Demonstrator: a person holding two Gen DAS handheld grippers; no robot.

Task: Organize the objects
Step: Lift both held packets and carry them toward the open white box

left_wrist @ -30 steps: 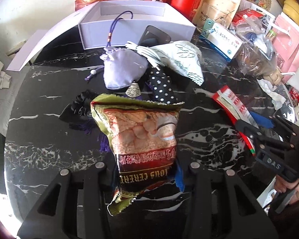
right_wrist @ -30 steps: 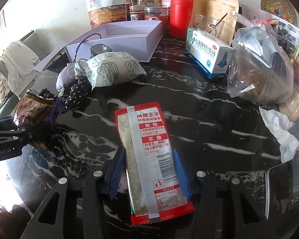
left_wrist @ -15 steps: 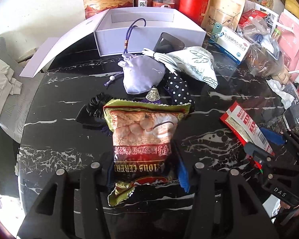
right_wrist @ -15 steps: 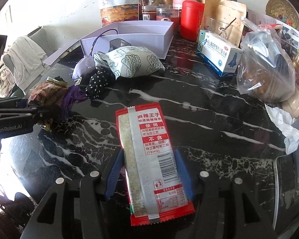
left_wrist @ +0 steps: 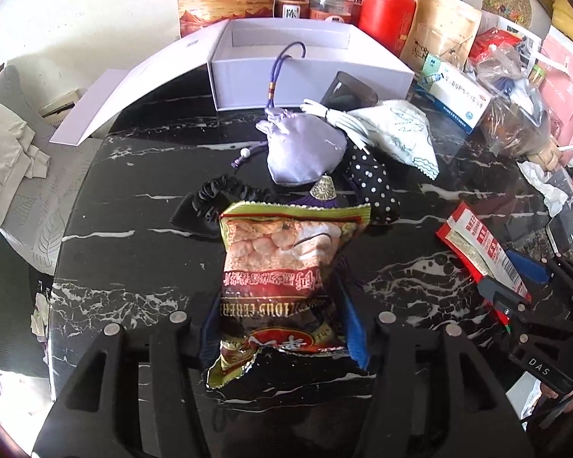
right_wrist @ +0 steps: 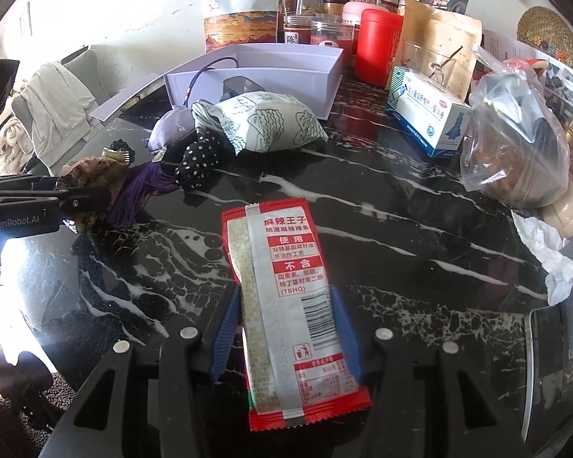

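My left gripper (left_wrist: 280, 305) is shut on a green and red cereal snack bag (left_wrist: 282, 252), held by its lower end over the black marble table (left_wrist: 133, 267). My right gripper (right_wrist: 284, 305) has a red and white spicy-strip packet (right_wrist: 282, 267) between its blue pads, and the jaws are closing on it. Each gripper shows in the other's view: the right gripper (left_wrist: 515, 282) at the right, the left gripper (right_wrist: 84, 198) at the left. Behind the bag lie a lilac drawstring pouch (left_wrist: 305, 152), a polka-dot pouch (left_wrist: 370, 183), a black scrunchie (left_wrist: 217, 198) and a white patterned bag (left_wrist: 401, 129). An open white box (left_wrist: 305, 65) stands beyond them.
Jars, a red canister (left_wrist: 386, 15) and paper bags line the back wall. A blue and white medicine box (right_wrist: 424, 114), a clear plastic bag (right_wrist: 515, 145) and crumpled tissue (right_wrist: 546, 244) crowd the right side. The box's lid (left_wrist: 133, 87) hangs over the table's left edge.
Both grippers have drawn back a little from the pile, each carrying its packet. The box and pouches now sit slightly farther off in both views.
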